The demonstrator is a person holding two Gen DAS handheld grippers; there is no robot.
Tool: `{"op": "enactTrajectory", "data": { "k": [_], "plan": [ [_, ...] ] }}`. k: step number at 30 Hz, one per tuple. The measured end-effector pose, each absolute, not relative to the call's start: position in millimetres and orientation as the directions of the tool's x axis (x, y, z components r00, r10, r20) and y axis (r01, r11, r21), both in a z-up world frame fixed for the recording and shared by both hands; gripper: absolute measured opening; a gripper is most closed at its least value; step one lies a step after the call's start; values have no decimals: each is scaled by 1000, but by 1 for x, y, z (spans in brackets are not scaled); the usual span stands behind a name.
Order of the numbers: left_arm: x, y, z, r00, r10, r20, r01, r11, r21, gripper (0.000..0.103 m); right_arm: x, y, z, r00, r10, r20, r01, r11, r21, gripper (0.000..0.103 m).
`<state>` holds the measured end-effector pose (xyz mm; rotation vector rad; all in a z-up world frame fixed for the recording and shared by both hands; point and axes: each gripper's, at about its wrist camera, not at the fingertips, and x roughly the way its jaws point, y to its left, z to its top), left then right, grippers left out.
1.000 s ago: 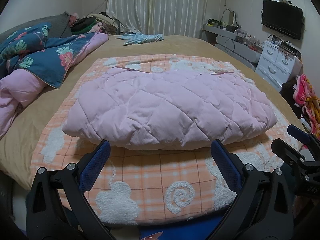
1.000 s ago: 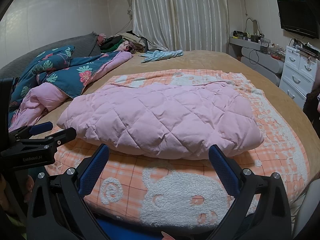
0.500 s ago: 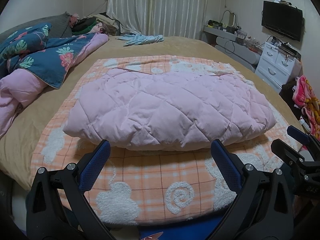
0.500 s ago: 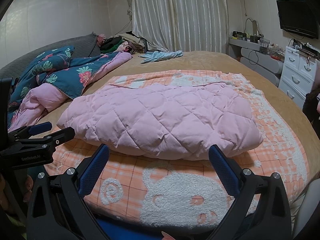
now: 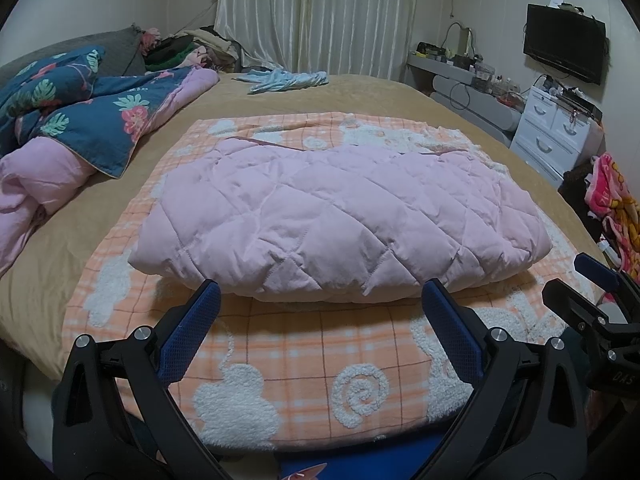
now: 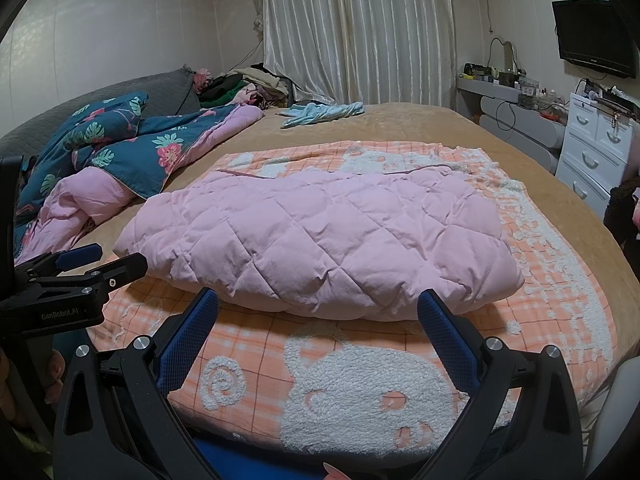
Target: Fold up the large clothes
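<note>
The left gripper (image 5: 320, 304) is held at the near edge of the bed, its two blue-padded fingers (image 5: 192, 332) spread wide with nothing between them. The right gripper (image 6: 318, 312) sits beside it on the right, its own fingers (image 6: 446, 340) also spread wide and empty. Each tool shows in the other's camera: the right one juts in at the right edge of the left view, and the left one at the left edge of the right view, where part of a hand (image 6: 56, 364) wraps its handle.

Just beyond both sets of fingertips lies the pink quilted coat (image 5: 332, 216), folded into a thick, puffy bundle. Its near edge runs across the full gap of each gripper, close to the tips. Whether the tips touch it cannot be told. A thin dark trim line shows along its far edge.

The coat rests on an orange checked blanket (image 5: 304, 364) with white fleecy animal shapes, which stretches under the grippers toward the near edge. Beneath that is a tan bedspread (image 5: 380, 96).

To the left, well apart from the coat, a blue floral quilt (image 5: 92, 120) with pink lining lies rumpled. At the far side a light blue cloth (image 5: 286, 80) lies on the bedspread, before white curtains (image 5: 320, 16). On the right stand a white dresser (image 5: 556, 132) and a wall-mounted television (image 5: 564, 44).
</note>
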<state>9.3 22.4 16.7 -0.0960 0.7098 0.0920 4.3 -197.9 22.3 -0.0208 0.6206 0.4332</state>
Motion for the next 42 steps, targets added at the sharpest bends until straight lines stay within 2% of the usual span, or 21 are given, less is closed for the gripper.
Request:
{"op": "enactTrajectory", "data": {
  "k": [33,42],
  "plan": [
    [9,22,22,750,68,-657,-135,990,-51,94,5,-199,24,729,383,-567,-399,911,103,99],
    [-1,37,25,789,97,-607,-190,978,-91,94,5,-203,25,733,381,-563,-391,914,110,99]
  ]
}}
